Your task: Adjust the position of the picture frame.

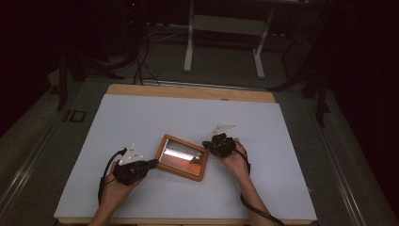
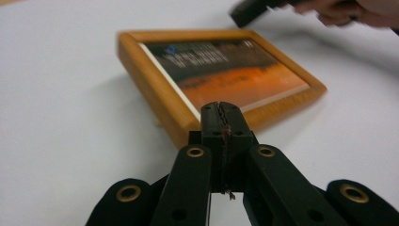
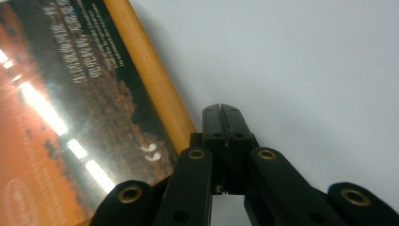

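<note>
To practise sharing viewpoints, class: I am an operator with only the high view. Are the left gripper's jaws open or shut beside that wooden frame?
Observer: The left gripper view shows the left gripper with its jaws pressed together, holding nothing, tips close to the frame.
Operator: And the right one?
Observer: The right gripper is shut too, empty, just beside the frame's long edge, over the bare table.
Operator: What is in the frame?
Observer: A dark and orange print with lines of small pale lettering, too blurred to read.
</note>
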